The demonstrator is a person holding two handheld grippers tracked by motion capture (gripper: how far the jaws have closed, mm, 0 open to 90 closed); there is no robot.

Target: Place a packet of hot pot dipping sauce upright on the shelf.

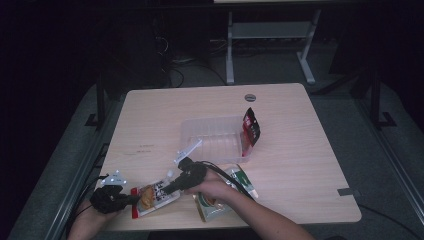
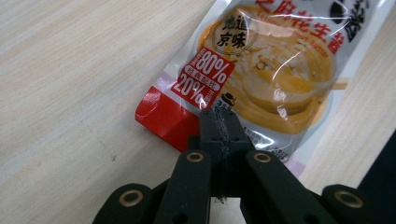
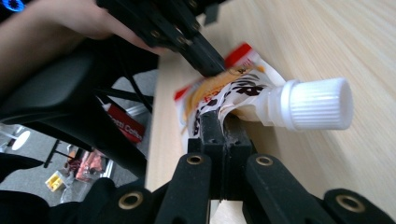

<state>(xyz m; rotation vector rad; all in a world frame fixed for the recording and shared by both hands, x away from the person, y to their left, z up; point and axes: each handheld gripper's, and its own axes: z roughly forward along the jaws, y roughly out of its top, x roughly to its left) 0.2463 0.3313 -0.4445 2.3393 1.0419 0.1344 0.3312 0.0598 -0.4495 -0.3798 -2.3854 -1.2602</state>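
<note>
Lying flat near the front edge of the pale wooden worktop point(image 1: 280, 105), a glossy white-and-red spouted sauce pouch printed with an orange noodle picture point(image 1: 154, 197), pinched at both ends. Clamped on its red bottom corner, the left gripper point(image 2: 219, 122), jaws closed tight on the foil edge. Gripping the pouch just below its ribbed white screw cap point(image 3: 317, 105), the right gripper point(image 3: 219, 126), jaws pressed together on the film. Just beside, a green-and-white sachet point(image 1: 220, 200); farther back, a clear plastic tray point(image 1: 210, 132) with a red-and-black packet point(image 1: 251, 127) leaning at its rim.
</note>
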